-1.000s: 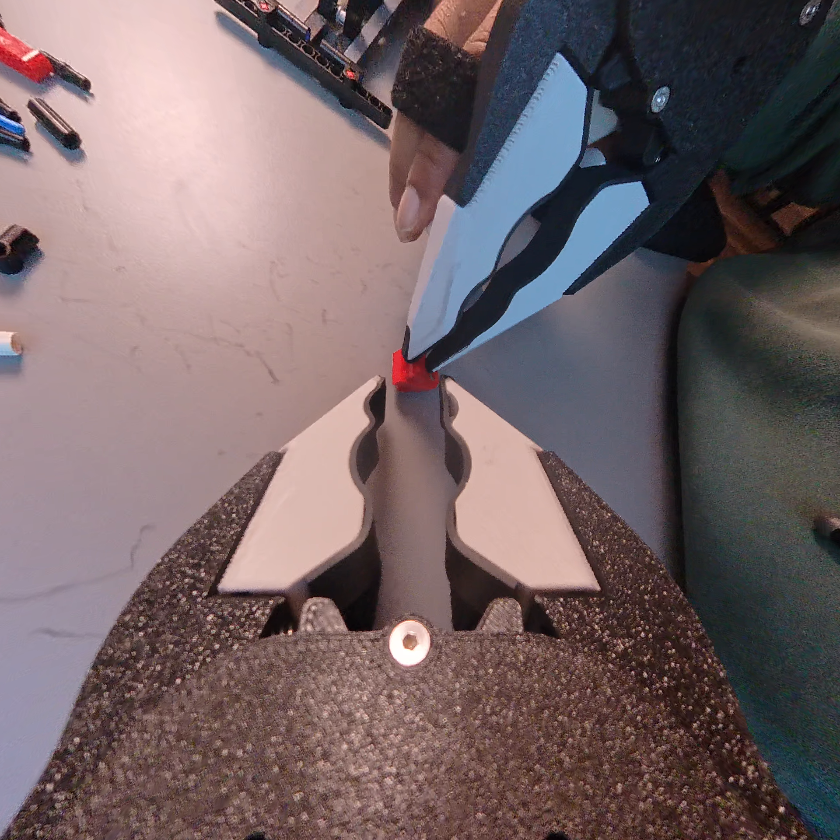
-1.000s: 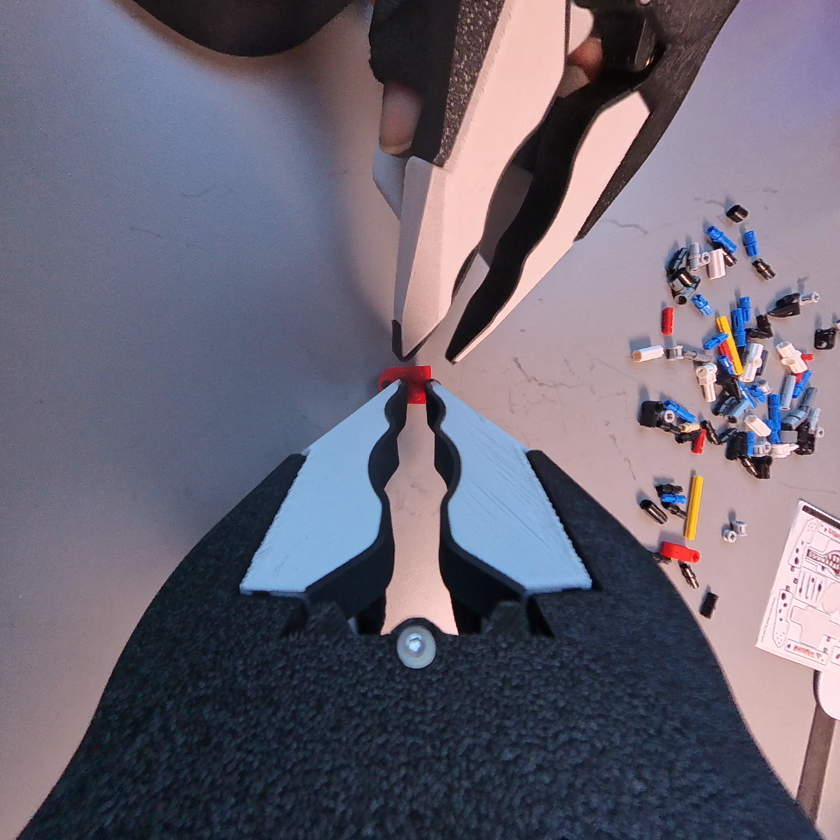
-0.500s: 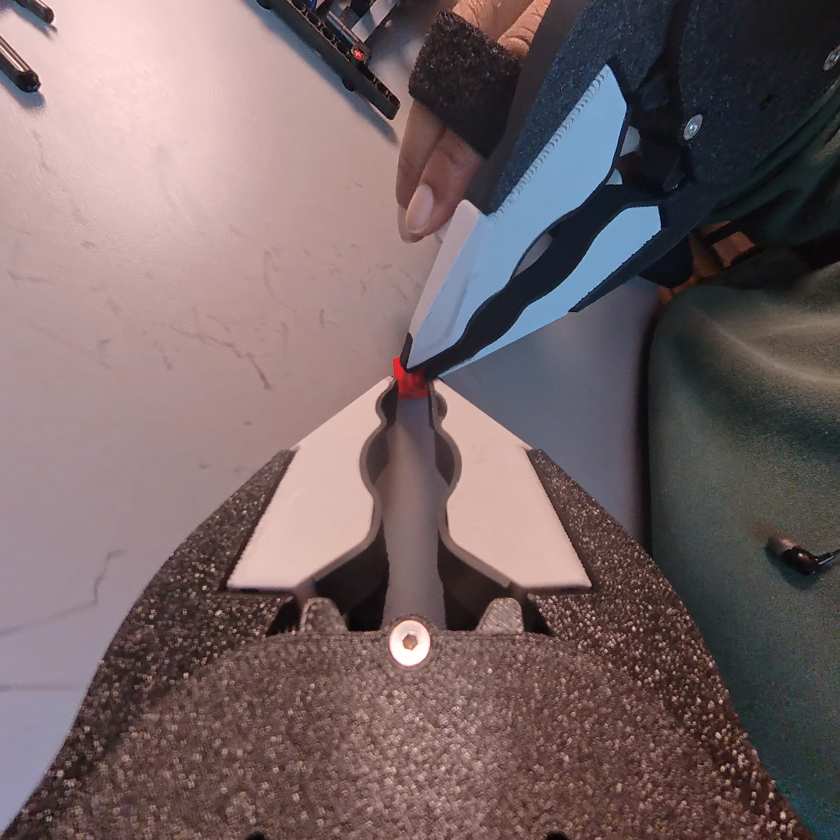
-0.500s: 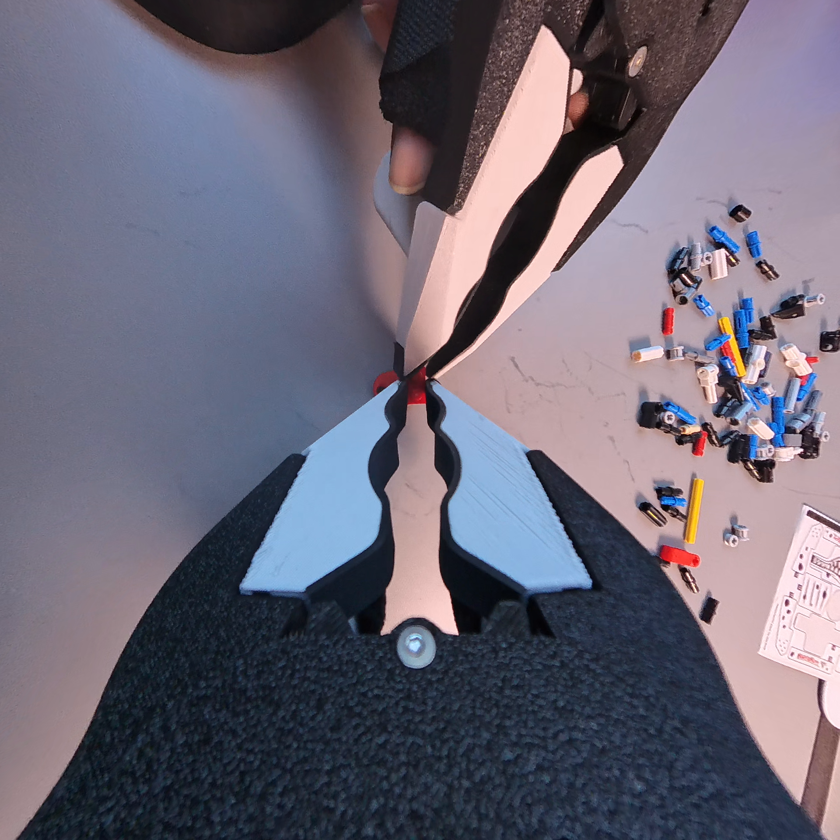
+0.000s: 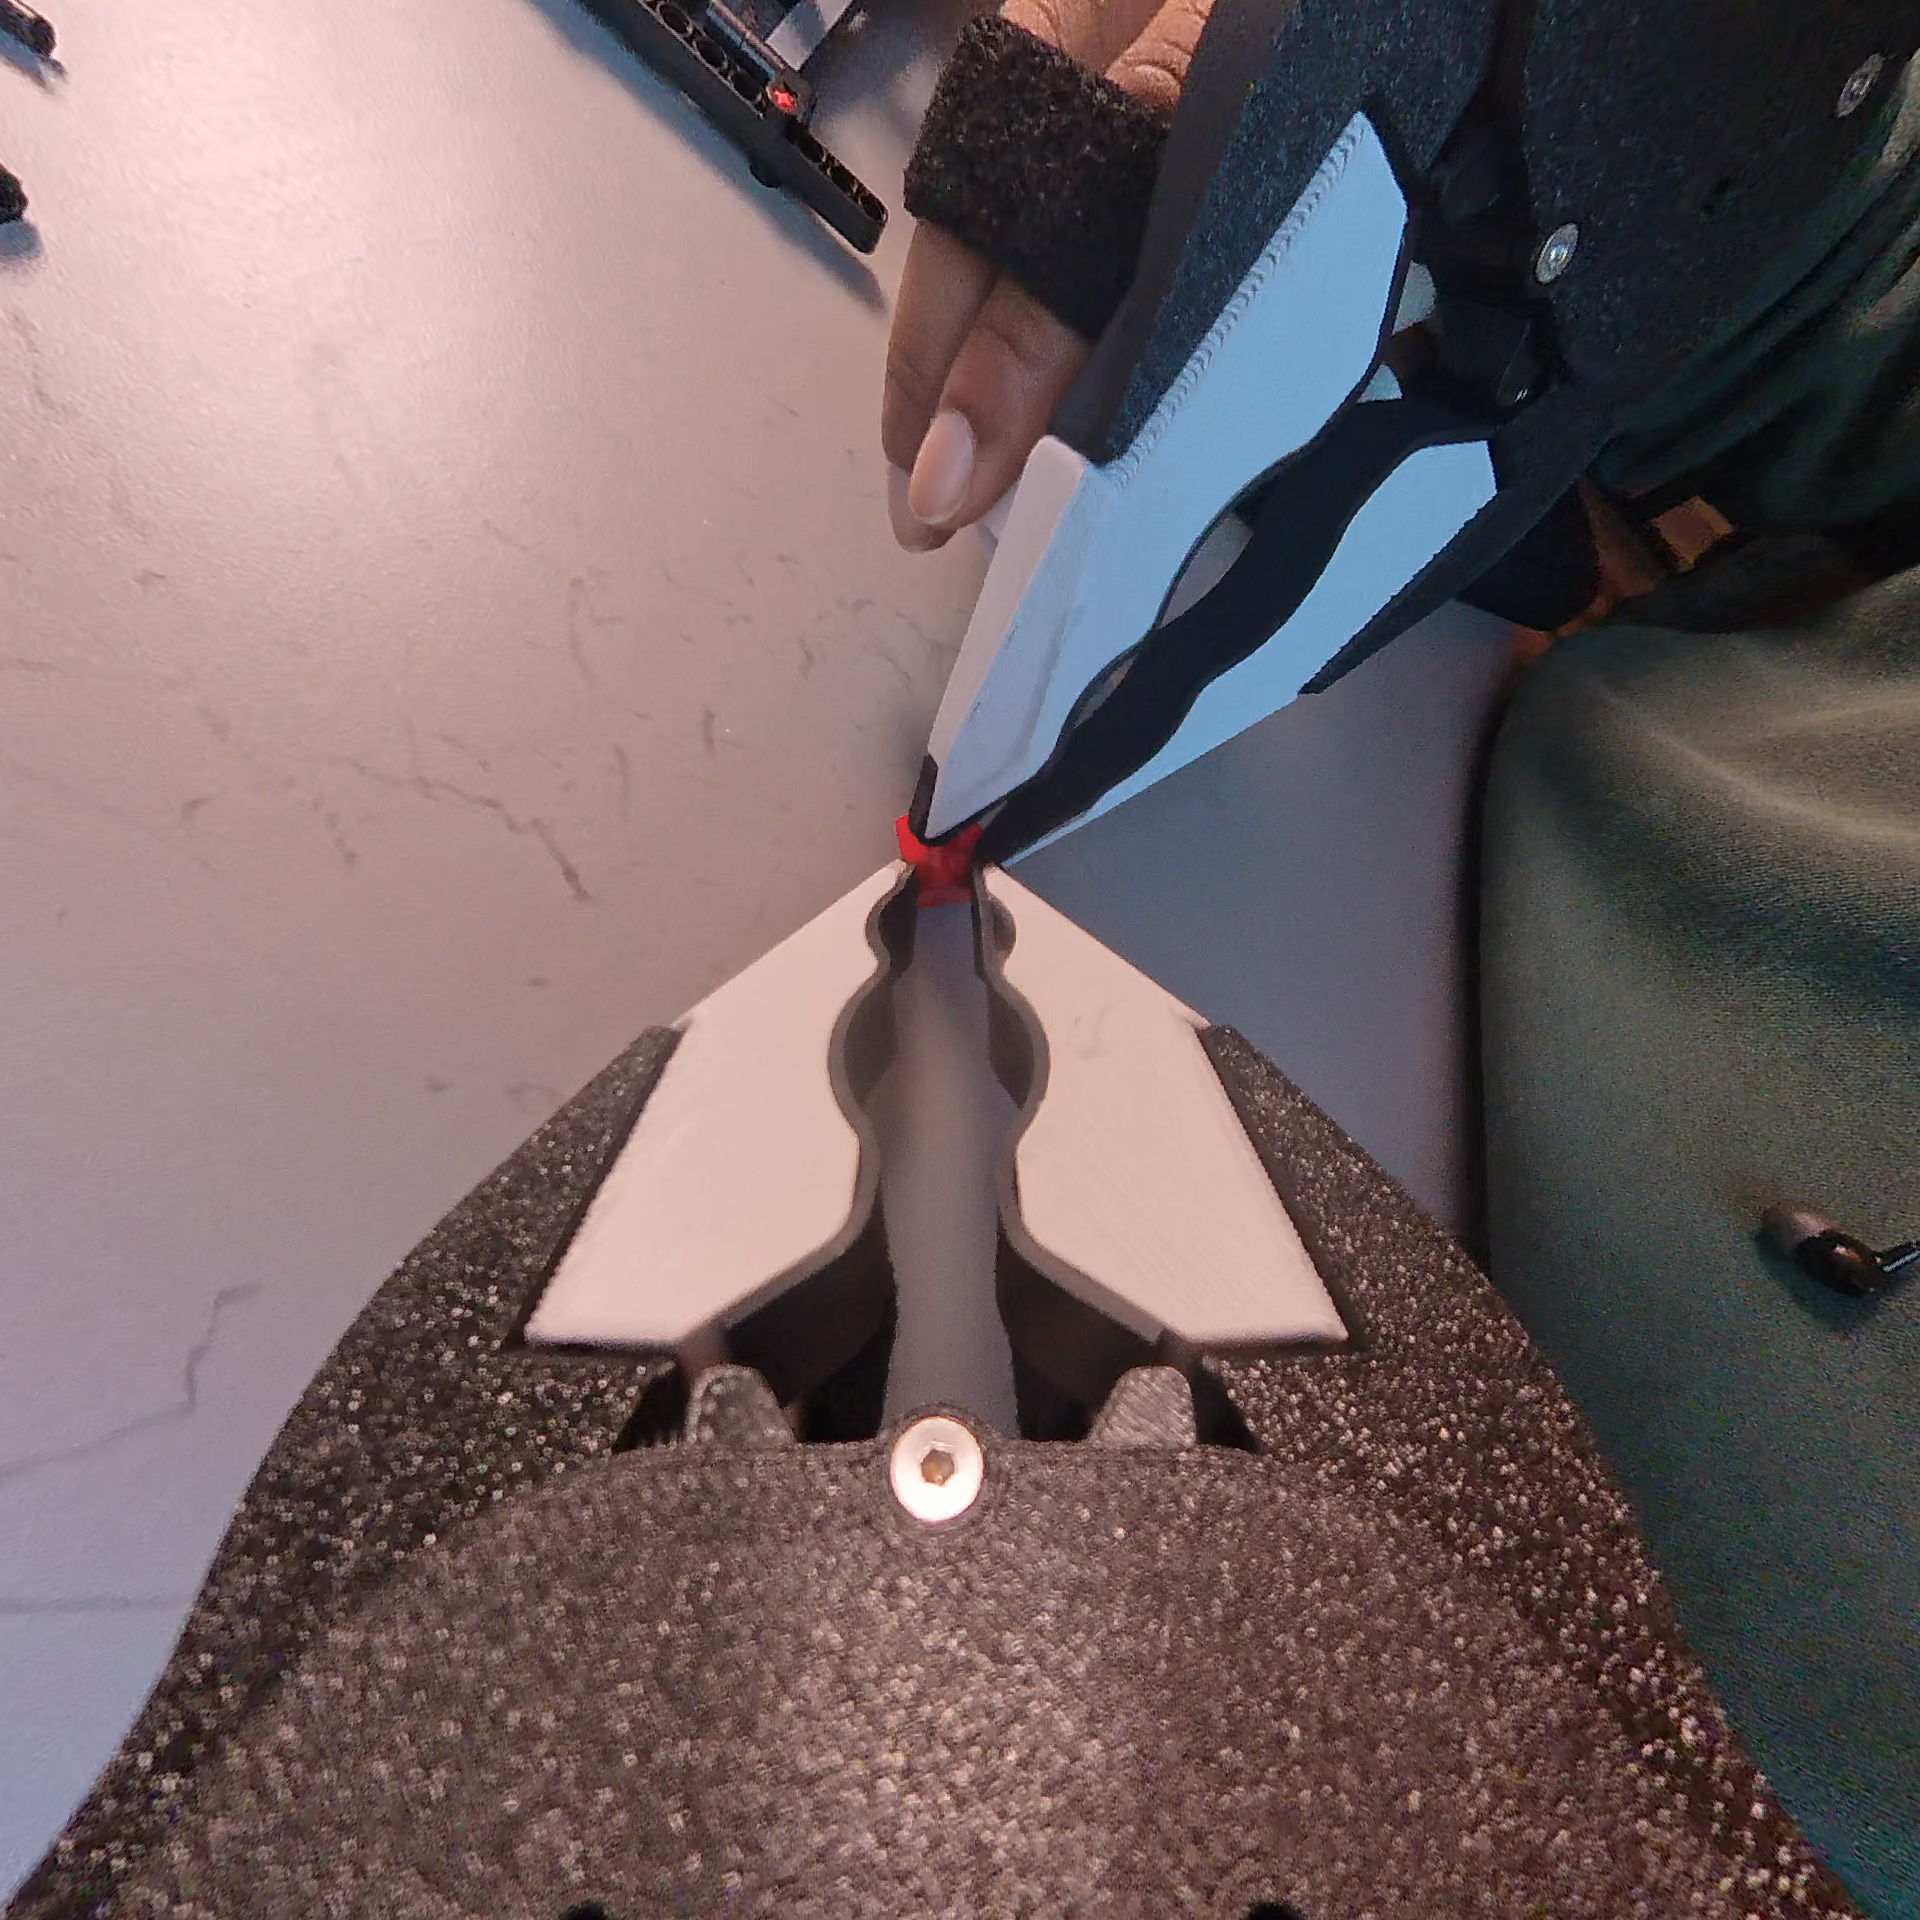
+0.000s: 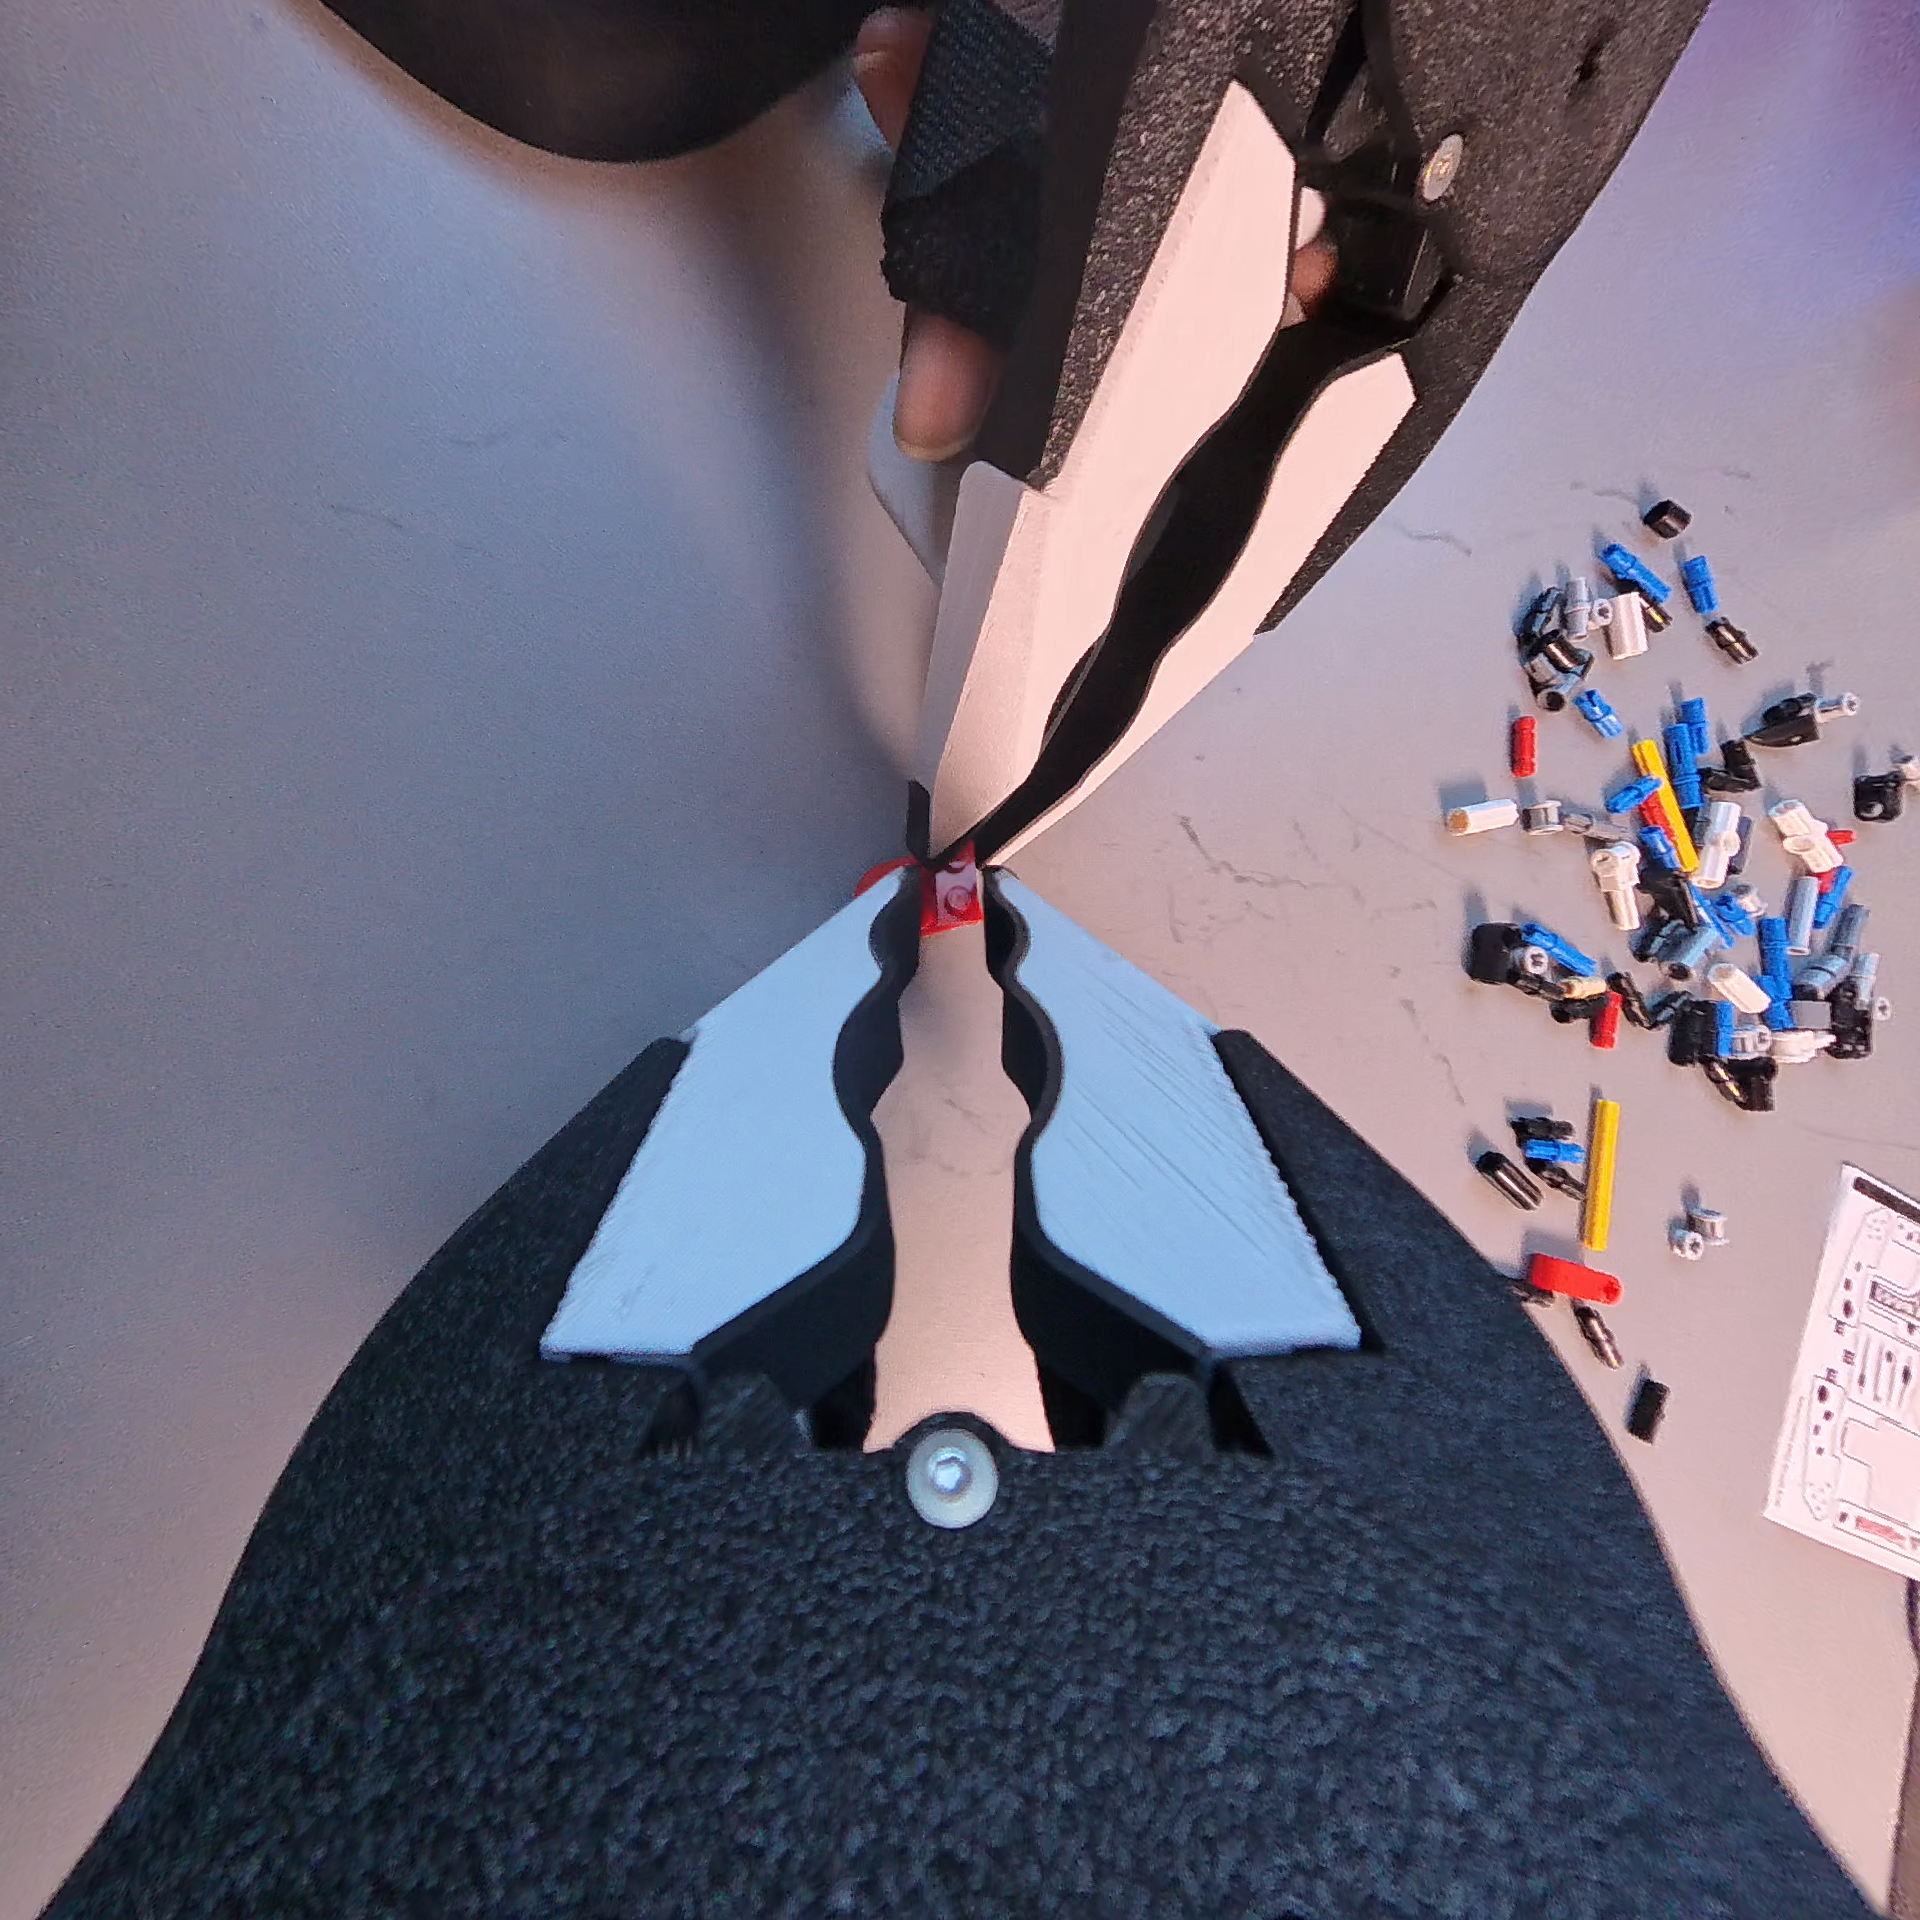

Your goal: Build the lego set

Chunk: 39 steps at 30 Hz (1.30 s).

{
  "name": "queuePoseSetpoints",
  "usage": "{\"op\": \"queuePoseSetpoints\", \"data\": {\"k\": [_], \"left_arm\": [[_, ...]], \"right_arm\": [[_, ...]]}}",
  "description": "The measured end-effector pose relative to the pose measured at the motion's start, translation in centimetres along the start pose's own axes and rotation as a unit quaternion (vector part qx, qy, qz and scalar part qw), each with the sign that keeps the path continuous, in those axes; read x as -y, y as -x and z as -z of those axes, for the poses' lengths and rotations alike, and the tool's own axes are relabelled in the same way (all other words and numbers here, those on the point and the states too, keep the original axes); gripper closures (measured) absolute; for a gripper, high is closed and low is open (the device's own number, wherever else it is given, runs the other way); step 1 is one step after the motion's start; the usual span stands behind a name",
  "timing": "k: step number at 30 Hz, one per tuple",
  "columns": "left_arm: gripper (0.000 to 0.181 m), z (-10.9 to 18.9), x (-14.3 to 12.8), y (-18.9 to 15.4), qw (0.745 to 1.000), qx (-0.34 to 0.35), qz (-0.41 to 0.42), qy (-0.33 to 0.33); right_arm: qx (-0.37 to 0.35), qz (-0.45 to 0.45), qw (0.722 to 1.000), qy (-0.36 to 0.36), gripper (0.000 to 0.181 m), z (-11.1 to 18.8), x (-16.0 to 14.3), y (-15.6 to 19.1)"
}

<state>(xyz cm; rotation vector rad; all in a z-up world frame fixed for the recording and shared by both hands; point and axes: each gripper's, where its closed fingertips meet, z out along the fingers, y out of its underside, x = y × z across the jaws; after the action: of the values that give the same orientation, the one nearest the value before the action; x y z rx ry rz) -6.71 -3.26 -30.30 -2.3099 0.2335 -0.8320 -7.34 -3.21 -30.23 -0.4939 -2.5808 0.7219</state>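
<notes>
Your left gripper (image 5: 943, 894) and right gripper (image 6: 951, 902) meet tip to tip. Both jaws pinch one small red piece (image 6: 956, 900), likely a handover.

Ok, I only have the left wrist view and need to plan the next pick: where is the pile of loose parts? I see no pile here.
Observer: The pile of small parts lies on the table, off to the right of the right gripper.
Operator: Any long pieces near it?
Observer: A yellow axle lies on the near side of the pile, apart from it.
Operator: And which face of the red piece does that camera get?
Observer: The red piece shows a pale face with a round hole. It sits between the right gripper's tips, with the left gripper pinching its far end.
</notes>
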Motion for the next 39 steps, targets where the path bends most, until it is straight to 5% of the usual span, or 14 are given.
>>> {"op": "queuePoseSetpoints", "data": {"k": [19,39], "left_arm": [[0.174,0.4,0.7,-0.1,0.999,0.021,-0.019,-0.03],[0.173,-0.1,1.6,0.9,0.994,0.048,0.077,-0.057]], "right_arm": [[0.04,-0.096,0.994,0.018,0.151,1.0,-2.1,0.0],[0.003,-0.2,0.977,0.07,0.165,0.0,-2.1,-0.8]]}}
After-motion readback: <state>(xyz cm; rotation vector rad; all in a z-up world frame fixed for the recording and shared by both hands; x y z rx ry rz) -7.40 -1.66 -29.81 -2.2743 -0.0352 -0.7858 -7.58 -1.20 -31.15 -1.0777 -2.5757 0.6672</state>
